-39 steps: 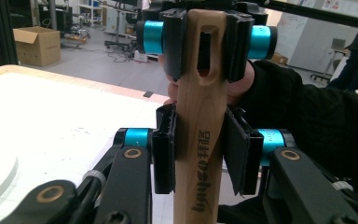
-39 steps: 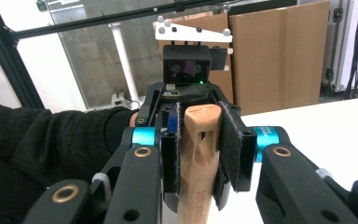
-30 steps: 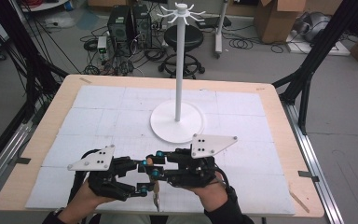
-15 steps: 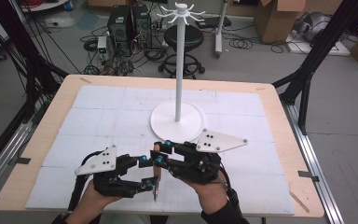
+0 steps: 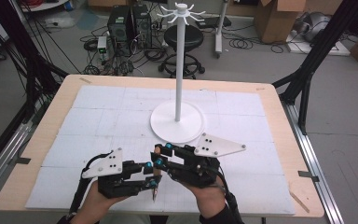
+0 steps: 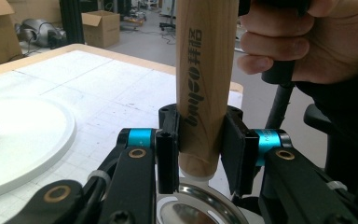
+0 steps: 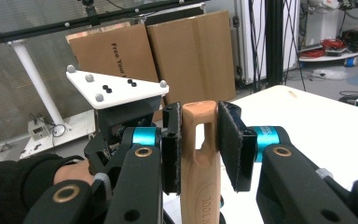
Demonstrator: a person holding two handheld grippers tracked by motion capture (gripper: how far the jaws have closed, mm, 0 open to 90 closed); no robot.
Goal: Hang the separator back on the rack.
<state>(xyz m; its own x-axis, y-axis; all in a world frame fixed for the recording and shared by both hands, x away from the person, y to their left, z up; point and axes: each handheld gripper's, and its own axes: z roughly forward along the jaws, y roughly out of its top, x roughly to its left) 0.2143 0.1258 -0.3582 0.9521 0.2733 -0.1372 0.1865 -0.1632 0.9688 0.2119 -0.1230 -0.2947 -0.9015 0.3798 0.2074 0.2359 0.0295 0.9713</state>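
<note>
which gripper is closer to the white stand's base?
Right. The right gripper sits just short of the white stand's base rim; the left gripper is lower, farther from it.

The left gripper point(image 6: 199, 151) had its jaws clamped on a wooden handle point(image 6: 205, 88) with black lettering, shiny metal point(image 6: 193, 210) just under it. A hand point(image 6: 307, 42) hung behind, white base point(image 6: 23, 140) off left.
</note>
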